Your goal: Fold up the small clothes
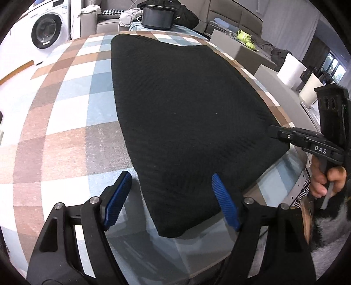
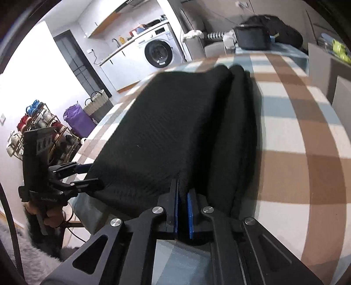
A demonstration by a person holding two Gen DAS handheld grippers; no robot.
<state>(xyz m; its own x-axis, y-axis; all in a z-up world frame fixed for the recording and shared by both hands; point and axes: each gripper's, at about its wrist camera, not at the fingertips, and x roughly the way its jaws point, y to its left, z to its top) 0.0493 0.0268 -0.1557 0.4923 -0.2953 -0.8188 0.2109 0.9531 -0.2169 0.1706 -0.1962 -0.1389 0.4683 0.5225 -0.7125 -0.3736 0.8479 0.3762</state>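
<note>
A black ribbed garment (image 1: 186,122) lies flat on the checked tablecloth (image 1: 65,92). My left gripper (image 1: 171,186) is open, its blue pads (image 1: 118,197) straddling the garment's near corner without gripping it. My right gripper (image 2: 183,197) is shut on the garment's near edge (image 2: 166,136), which is lifted and folded over so a rolled fold runs along its right side. The right gripper also shows in the left wrist view (image 1: 285,133) at the garment's right corner. The left gripper shows in the right wrist view (image 2: 87,175) at the garment's left corner.
A dark pot (image 1: 156,16) stands at the table's far end. A washing machine (image 1: 47,30) is at the back left. White chairs (image 1: 263,74) and white rolls (image 1: 291,68) stand along the right side. Shelves and a purple bag (image 2: 77,119) stand left.
</note>
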